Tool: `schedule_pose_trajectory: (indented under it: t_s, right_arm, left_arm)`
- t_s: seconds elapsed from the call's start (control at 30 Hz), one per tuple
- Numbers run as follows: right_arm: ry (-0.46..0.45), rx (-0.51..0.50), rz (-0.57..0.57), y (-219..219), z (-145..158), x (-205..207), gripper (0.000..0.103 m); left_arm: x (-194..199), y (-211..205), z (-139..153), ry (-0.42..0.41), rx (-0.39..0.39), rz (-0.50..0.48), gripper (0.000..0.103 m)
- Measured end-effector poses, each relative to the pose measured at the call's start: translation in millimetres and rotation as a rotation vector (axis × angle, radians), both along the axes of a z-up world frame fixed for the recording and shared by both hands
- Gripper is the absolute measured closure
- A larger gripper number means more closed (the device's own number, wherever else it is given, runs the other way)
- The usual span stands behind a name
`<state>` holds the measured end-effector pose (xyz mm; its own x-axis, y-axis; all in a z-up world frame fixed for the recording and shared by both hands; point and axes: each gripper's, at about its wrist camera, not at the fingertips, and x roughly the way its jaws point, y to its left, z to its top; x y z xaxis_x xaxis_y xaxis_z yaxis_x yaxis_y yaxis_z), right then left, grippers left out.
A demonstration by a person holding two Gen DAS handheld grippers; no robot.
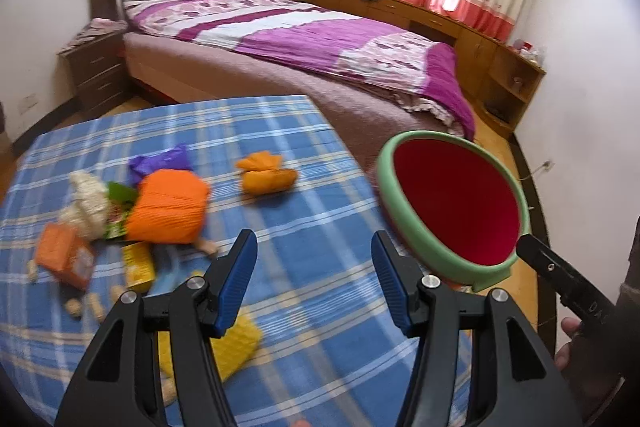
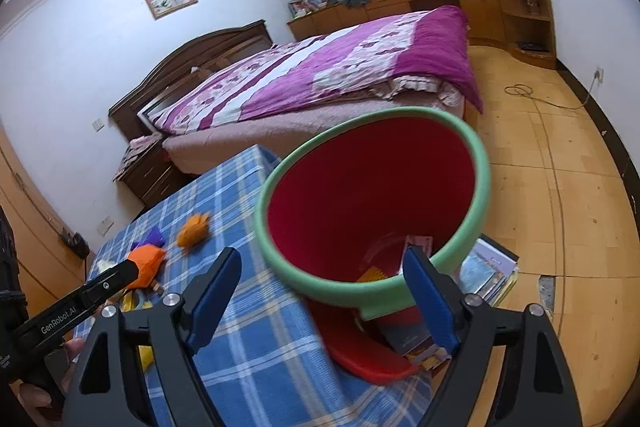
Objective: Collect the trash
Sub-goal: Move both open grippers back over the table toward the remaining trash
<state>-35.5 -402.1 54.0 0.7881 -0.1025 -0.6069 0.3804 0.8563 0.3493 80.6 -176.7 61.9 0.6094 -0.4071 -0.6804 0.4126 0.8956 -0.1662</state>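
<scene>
"GenRobot.AI" marks left hand-held gripper (image 2: 120, 273) housing.

Blue plaid with white and pale yellow lines across the tablecloth (image 1: 304, 211). Red inside, mint green around the rim of the bin (image 2: 372, 203). Orange on two crumpled wrappers (image 1: 168, 211), purple on a scrap (image 1: 160, 163) behind, yellow on a packet (image 1: 236, 351) near the blue pads (image 1: 236, 287). Magenta, white and floral bands over the quilt (image 1: 320, 43). Black gripper frames throughout.
</scene>
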Motion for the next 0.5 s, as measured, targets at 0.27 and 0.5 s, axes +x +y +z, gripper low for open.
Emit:
schedule_pose_trajectory:
  t_s: [0.27, 0.5]
  right_arm:
    - [0.020, -0.013, 0.066, 34, 1, 12, 0.015]
    - [0.035, -0.014, 0.100, 57, 1, 21, 0.013]
  left_arm:
    - [-5, 42, -1, 0.001, 0.002, 0.081, 0.043]
    - [-4, 80, -1, -0.001, -0.002, 0.154, 0.043]
